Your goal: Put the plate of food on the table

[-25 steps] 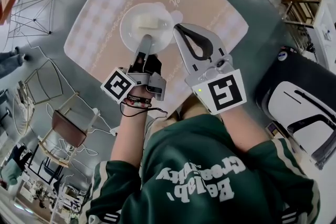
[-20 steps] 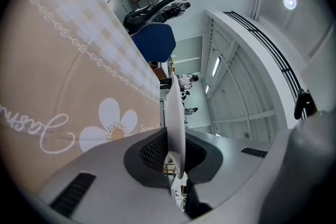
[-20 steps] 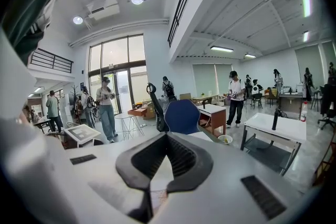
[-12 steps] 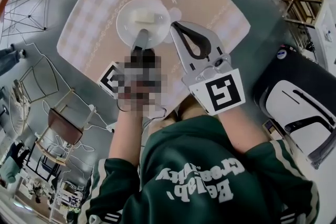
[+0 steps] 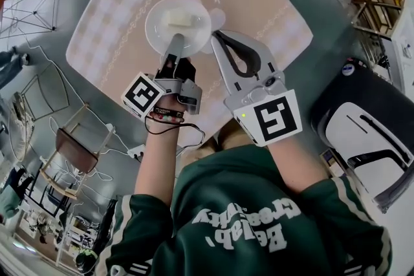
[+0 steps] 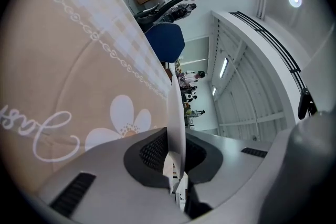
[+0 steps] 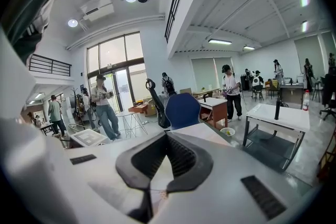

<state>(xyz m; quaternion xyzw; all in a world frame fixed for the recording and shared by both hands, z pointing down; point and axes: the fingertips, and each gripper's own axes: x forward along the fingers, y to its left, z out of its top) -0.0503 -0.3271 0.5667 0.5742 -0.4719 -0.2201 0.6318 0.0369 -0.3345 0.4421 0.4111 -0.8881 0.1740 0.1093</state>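
Over table (image 5: 292, 28), inside near edge: left gripper (image 5: 175, 43) clamps plate (image 5: 169, 32) rim; right gripper (image 5: 217, 36) alongside, jaws together, empty; bare cloth (image 5: 249, 0) beyond.

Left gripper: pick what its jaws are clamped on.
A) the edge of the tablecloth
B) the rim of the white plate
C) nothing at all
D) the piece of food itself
B: in the left gripper view the thin rim of the white plate stands edge-on between the jaws of the left gripper, and the head view shows the food lying farther in on the plate, clear of the jaws.
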